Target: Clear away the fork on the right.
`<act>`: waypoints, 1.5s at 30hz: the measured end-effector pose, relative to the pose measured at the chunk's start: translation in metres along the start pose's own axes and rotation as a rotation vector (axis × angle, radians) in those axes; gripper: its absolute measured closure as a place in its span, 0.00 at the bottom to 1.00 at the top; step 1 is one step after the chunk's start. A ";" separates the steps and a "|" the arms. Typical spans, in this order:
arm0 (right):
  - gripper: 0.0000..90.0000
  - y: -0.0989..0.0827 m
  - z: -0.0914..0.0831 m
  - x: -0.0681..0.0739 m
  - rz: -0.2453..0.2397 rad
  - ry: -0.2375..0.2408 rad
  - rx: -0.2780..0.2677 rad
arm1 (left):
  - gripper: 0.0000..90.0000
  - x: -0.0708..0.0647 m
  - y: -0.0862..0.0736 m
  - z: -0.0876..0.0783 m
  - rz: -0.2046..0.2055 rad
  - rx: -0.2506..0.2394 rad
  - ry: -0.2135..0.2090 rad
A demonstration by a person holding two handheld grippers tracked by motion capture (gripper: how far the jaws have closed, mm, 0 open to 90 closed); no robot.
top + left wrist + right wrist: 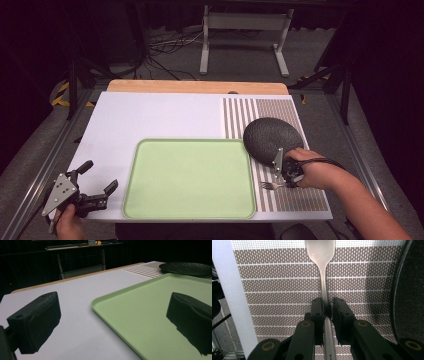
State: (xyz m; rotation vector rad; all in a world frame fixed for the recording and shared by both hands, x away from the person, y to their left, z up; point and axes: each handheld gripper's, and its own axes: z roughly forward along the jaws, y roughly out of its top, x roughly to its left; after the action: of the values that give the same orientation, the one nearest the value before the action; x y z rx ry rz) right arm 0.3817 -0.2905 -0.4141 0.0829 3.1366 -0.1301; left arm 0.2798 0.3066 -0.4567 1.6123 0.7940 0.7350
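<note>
A metal fork (268, 186) lies low over the striped brown placemat (295, 197), tines pointing left toward the tray. My right gripper (283, 181) is shut on its handle, just in front of the black textured plate (272, 137). In the right gripper view the jaws pinch the fork (321, 255) at its narrow neck, with my right gripper (327, 308) above the placemat (274, 285) and the plate (412, 290) at the right edge. My left gripper (101, 176) stands open at the table's front left corner, nothing between its jaws. It faces the green tray (190, 142).
The green tray (120, 293) is bare, and its near corner sits just beyond my left gripper (112, 320). The black plate (186, 267) lies past the tray's far side. White table (150, 115) stretches behind the tray. A metal stand and cables sit on the floor beyond.
</note>
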 end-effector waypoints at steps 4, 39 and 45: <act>0.93 0.001 0.000 0.002 -0.033 -0.018 0.003 | 0.00 0.000 0.000 0.000 0.000 0.000 -0.002; 0.94 0.006 -0.048 0.005 -0.025 -0.095 -0.074 | 0.00 0.001 0.000 -0.001 -0.007 -0.008 -0.009; 0.94 0.010 -0.065 0.003 -0.006 -0.116 -0.103 | 0.00 0.001 0.000 -0.001 -0.008 -0.004 -0.012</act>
State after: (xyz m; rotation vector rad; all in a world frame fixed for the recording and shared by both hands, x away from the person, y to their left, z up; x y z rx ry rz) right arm 0.3793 -0.2747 -0.3501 0.0628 3.0217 0.0259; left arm 0.2797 0.3075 -0.4569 1.6073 0.7890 0.7199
